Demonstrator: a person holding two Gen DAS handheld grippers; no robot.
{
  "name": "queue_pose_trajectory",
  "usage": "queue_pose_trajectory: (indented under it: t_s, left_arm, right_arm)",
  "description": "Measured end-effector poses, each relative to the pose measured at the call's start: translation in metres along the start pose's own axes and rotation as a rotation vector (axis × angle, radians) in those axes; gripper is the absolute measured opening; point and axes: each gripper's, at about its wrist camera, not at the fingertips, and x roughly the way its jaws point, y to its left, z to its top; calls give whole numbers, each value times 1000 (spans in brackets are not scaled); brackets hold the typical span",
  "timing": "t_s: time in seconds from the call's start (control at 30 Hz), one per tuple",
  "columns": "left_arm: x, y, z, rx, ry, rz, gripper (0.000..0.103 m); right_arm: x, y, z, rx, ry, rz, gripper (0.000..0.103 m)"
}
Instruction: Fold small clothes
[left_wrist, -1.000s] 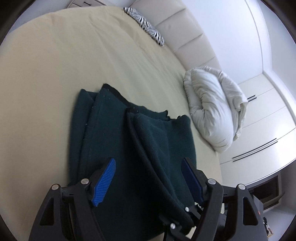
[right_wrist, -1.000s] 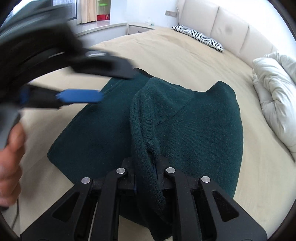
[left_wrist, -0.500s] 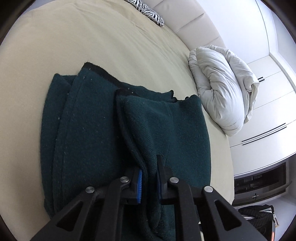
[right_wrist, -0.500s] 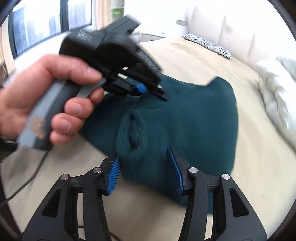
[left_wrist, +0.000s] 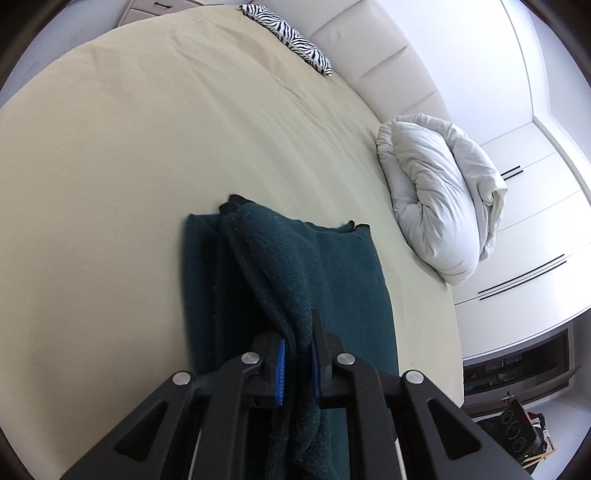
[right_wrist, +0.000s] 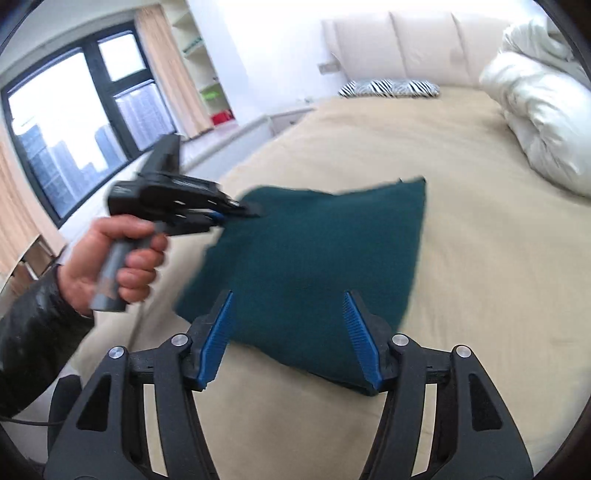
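Pinching the dark green garment's (left_wrist: 343, 280) raised fold, the left gripper (left_wrist: 297, 363) was nearer; the right gripper (right_wrist: 288, 338) hovered spread, garment ahead.

I see the dark green sweater (left_wrist: 343, 280) as a coarse, matt knit, its loops plain where my left gripper (left_wrist: 297, 363) pinches a fold between ribbed blue plastic pads (left_wrist: 280, 369). That gripper's frame is matt black plastic with small bright metal screw heads. My right gripper (right_wrist: 288, 339) has the same black plastic arms and ridged blue pads (right_wrist: 360, 336), spread apart. Under the sweater, the beige bedsheet (left_wrist: 129, 155) is smooth matt cloth with faint creases. Beyond the sweater, the white duvet (left_wrist: 439, 199) is soft, crumpled fabric with a slight sheen. The headboard (right_wrist: 421, 48) looks like smooth padded leather.
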Motion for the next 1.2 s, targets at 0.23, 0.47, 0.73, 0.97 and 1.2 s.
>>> queue_pose_trajectory:
  t_s: [0.23, 0.47, 0.73, 0.97, 1.2]
  left_arm:
    - [3, 20, 6, -15, 30, -3, 11]
    - [14, 37, 8, -30, 39, 69, 14]
    - [-31, 11, -16, 51, -142, 220, 23]
    - [-25, -52, -77, 368, -157, 325, 23]
    - [-6, -15, -86, 321, -117, 309, 14]
  right_arm:
    - [58, -3, 2, -28, 95, -70, 58]
    - [84, 10, -8, -20, 143, -37, 60]
    - [84, 16, -20, -22, 160, -25, 60]
    - [38, -15, -11, 183, 61, 191, 60]
    - [63, -59, -44, 368, 184, 305, 54]
